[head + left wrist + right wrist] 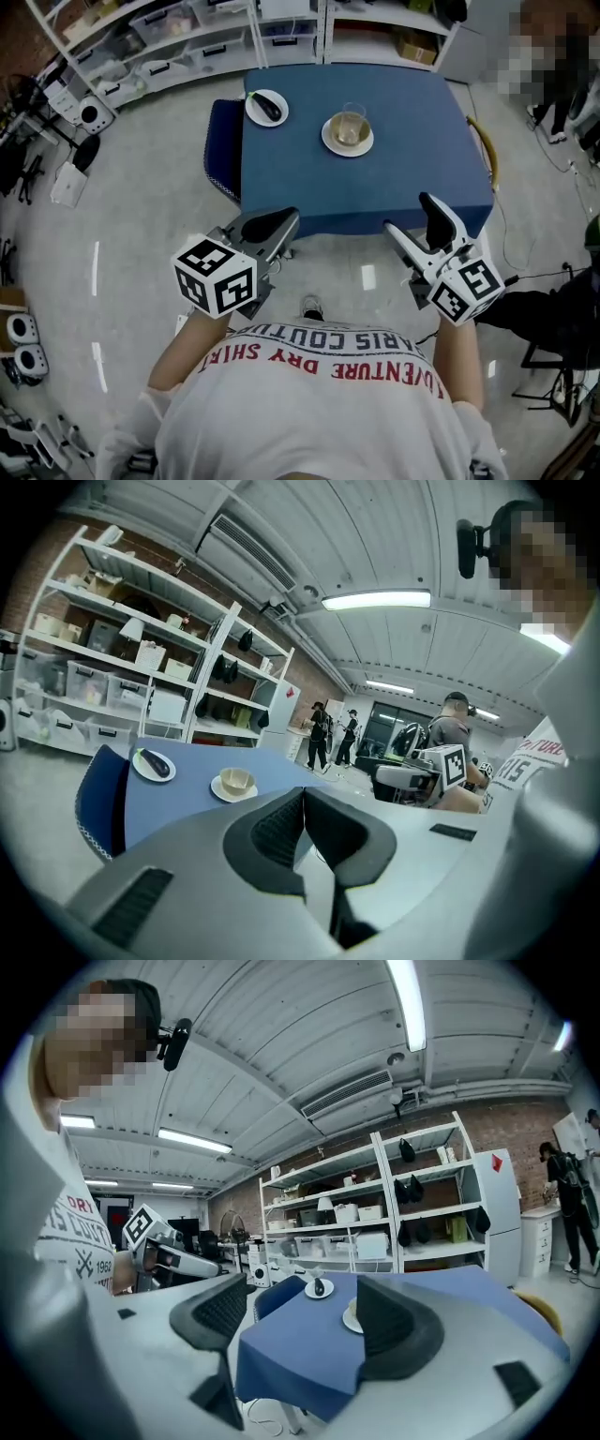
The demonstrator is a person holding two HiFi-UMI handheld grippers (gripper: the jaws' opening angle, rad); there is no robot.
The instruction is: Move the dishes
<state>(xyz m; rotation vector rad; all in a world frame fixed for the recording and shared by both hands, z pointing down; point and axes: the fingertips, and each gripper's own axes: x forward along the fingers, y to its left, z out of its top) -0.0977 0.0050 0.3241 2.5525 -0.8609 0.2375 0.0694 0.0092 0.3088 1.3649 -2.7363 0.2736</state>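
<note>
Pressing its two dark pads flat against each other, the left gripper (302, 797) holds nothing. The right gripper (300, 1288) has its jaws spread wide, and only the table shows through the gap between them. In the head view both are held out in front of the person. The left one is at the table's near left corner and the right one at its near edge further right, and neither touches a dish.

The table (375, 183) is covered by a blue cloth that hangs over its sides. Two dishes stand on its far half, well apart from both grippers. A small white plate (266, 107) sits at the far left corner with a dark, long vegetable (269, 108) lying on it. To its right, nearer the middle, a white saucer (348, 137) carries a clear cup (351, 122), which stands upright.

A blue chair (223, 148) is pushed against the table's left side. White shelves (187, 37) loaded with boxes line the wall behind. The floor (122, 234) around the table is pale grey.
</note>
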